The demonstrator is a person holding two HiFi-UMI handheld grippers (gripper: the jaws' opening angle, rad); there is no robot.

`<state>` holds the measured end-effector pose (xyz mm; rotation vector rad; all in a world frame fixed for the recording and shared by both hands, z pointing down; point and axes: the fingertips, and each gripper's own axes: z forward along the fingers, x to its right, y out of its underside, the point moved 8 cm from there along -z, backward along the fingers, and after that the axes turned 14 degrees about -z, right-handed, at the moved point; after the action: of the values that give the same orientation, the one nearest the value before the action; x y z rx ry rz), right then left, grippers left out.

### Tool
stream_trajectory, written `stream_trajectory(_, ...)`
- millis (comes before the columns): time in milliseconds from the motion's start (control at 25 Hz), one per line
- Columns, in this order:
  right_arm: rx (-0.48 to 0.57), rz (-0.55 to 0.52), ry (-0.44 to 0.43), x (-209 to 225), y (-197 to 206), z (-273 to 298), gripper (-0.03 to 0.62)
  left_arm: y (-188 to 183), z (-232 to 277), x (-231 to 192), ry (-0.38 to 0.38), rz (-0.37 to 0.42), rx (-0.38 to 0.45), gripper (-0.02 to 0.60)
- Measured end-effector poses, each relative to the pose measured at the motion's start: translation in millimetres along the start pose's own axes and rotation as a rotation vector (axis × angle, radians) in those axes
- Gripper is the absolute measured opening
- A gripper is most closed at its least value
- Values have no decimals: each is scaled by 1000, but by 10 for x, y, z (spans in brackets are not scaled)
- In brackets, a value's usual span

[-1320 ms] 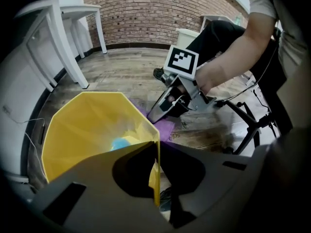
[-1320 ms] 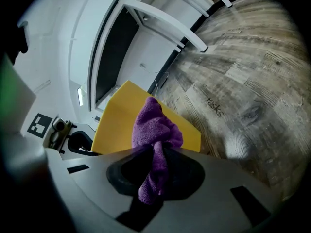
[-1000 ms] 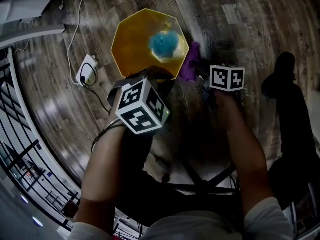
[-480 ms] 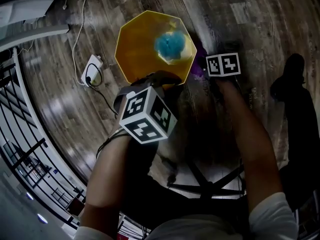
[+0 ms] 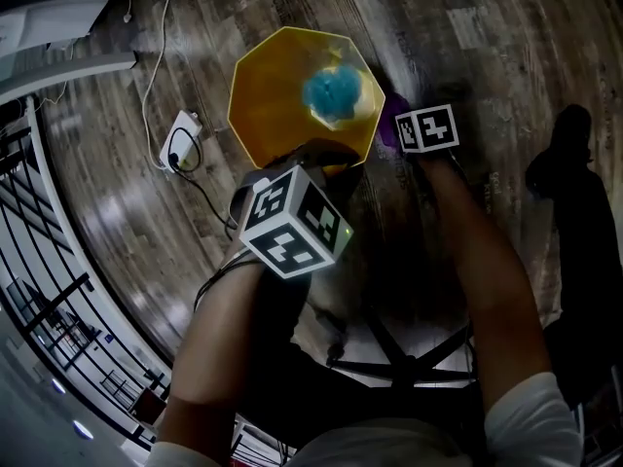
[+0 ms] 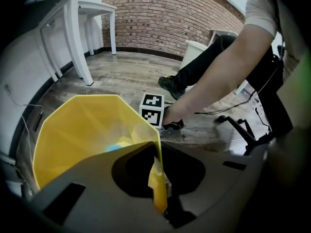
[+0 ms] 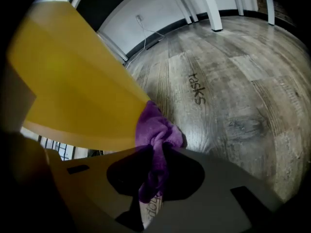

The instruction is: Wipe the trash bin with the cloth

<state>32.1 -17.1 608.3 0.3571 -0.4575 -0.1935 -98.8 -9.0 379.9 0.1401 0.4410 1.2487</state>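
Yellow plastic trash bin (image 5: 273,95), eight-sided and thin-walled, upright on the wood-plank floor (image 5: 487,27); a blue fluffy lump (image 5: 331,90) lies inside. Judged light and slightly flexible, liable to slide or tip when rubbed; best steadied at the rim.
Left gripper (image 6: 160,195): jaws pinched on the bin's near rim wall, pointing steeply down.
Purple soft cloth (image 7: 156,130): limp, bunched, at the bin's outer wall and seemingly touching it.
Right gripper (image 7: 153,188): jaws clamped on the cloth, forearm stretched forward and down beside the bin.

On the floor (image 5: 506,56) the trash bin (image 5: 273,95) holds a wad (image 5: 333,90), with a plug adapter (image 5: 182,136) to its left, the left gripper (image 6: 159,198) clamping its near rim, and the cloth (image 7: 155,130), pinched in the right gripper (image 7: 153,198), against its right outer wall.
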Motion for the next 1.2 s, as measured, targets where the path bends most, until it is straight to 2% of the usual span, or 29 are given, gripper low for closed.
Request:
stream_trajectory(360, 157, 138, -24, -4, 200, -742, 64, -151, 49, -23, 17, -119, 53, 28)
stream_trajectory(400, 178, 161, -28, -22, 233, -823, 64, -155, 16, -35, 17, -121, 65, 44)
stream_trajectory(560, 266, 219, -55, -140, 320, -1110, 64, -24, -187, -106, -28, -69, 64, 171)
stream_trajectory(720, 387, 301, -154, -302, 360, -1372, 64, 146, -294, -139, -68, -8, 9, 221)
stream_trajectory(920, 530, 403, -317, -578, 396, -1546, 64, 264, -164, -124, -44, -9, -52, 227)
stream_trajectory(1040, 652, 452, -425, -729, 378, -1682, 64, 263, -126, -126, -38, -10, -66, 227)
stream_trajectory(1120, 723, 458, -484, -779, 365, -1765, 64, 265, -133, -142, -46, -18, -65, 227)
stream_trajectory(1200, 751, 438, -522, -804, 336, -1804, 64, 261, -116, -149, -47, -26, -66, 227)
